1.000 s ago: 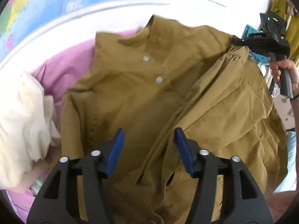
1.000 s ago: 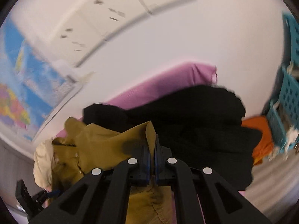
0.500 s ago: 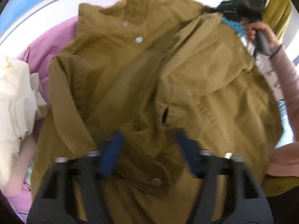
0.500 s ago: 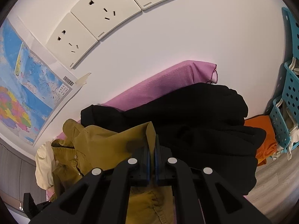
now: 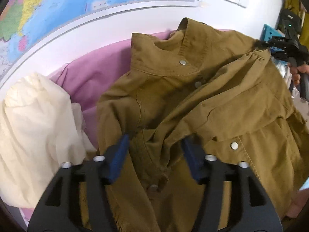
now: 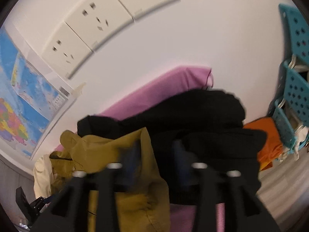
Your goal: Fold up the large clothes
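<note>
With its jaws having just sprung apart, the right gripper (image 6: 154,154) has let go of the olive jacket (image 5: 193,104), whose folded-over panel now rests on the pink-covered surface (image 5: 92,71); the left gripper (image 5: 154,154) hovers open over the near hem. Cream cloth (image 5: 34,127) crowds the left edge, a black garment (image 6: 193,119) the far right.

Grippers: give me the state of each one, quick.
Left gripper: open, just reopened, fingers astride the olive jacket without pressing it.
Right gripper: open, just released, jacket edge loose between its fingers.
</note>
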Demonstrator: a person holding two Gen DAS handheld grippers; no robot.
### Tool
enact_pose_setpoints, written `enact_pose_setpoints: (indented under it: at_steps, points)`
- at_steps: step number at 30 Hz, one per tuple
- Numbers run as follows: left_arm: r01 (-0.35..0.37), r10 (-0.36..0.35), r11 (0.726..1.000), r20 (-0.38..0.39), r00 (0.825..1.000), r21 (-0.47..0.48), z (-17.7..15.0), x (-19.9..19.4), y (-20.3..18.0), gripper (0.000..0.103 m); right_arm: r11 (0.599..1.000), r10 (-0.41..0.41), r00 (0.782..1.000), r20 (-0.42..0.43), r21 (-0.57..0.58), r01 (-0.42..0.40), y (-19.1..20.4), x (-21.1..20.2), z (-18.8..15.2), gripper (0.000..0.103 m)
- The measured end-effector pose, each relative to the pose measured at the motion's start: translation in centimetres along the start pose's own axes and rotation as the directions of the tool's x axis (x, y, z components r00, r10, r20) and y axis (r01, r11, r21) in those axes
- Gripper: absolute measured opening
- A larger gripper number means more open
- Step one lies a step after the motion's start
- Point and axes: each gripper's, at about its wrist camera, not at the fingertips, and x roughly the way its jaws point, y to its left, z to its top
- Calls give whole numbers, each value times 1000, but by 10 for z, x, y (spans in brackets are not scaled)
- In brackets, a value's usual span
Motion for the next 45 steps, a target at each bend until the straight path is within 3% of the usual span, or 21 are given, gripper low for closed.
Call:
enact_pose_setpoints:
  at_steps: [3,4,6,8,12,15,17,19,21,23,25,28,30,32,34,37,40,42,45]
  points:
    - [51,-50,998,57,997,-27,-7,-16,11,70,997,-6,996,93,-74,13,20,-33,-8,46]
    - [54,-52,998,68,996,-23,-7,-21,11,77,992,6,993,119,-128,9,34,-45,-15,46]
    - [41,-39,999,92,995,-18,-11,-30,11,79,963,51,991,125,-267,-16,68,-57,-32,46]
    - [41,-39,999,94,995,-19,-13,-36,15,78,920,89,993,78,-388,-52,103,-55,-54,46]
    - [10,-10,1000,76,997,7,-18,-40,16,77,804,155,980,-124,-560,-198,169,-16,-102,43]
    - [19,-20,999,41,999,34,-29,-44,19,77,727,102,973,-206,-652,-215,200,21,-134,42]
    - [-24,24,997,4,1000,75,-38,-41,16,77,698,29,973,-227,-692,-183,205,45,-148,42]
    - [-39,42,994,-34,999,99,-47,-39,16,66,724,-30,954,-300,-664,-186,195,71,-152,37]
    - [-52,58,994,-64,996,95,-55,-39,23,36,743,-37,943,-330,-641,-195,188,75,-151,35]
    - [-61,65,997,-64,996,55,-58,-42,38,16,732,-53,941,-335,-654,-192,191,67,-149,34]
    - [-104,104,995,-34,994,-2,-56,-49,56,15,712,-13,951,-310,-671,-209,204,47,-146,35]
    - [-67,68,993,9,998,-95,-51,-62,78,14,663,85,952,-295,-697,-275,232,22,-153,35]
    - [-81,85,990,29,996,-117,-48,-67,85,10,603,139,946,-292,-733,-315,261,15,-164,35]
    - [-66,72,987,34,997,-150,-42,-69,94,10,555,167,926,-338,-744,-372,282,21,-178,33]
    - [-59,65,985,31,997,-159,-39,-69,98,10,532,148,905,-400,-739,-414,302,44,-196,24]
    - [-58,62,984,19,998,-167,-35,-67,97,10,559,68,897,-436,-728,-397,315,91,-213,15]
    - [-47,54,983,32,998,-179,-39,-71,94,25,642,44,892,-450,-671,-370,317,125,-216,14]
    - [-22,32,984,51,998,-175,-46,-80,94,43,690,80,882,-464,-613,-385,313,129,-211,13]
    - [13,3,984,91,996,-175,-65,-101,92,53,702,100,868,-487,-584,-408,301,119,-203,20]
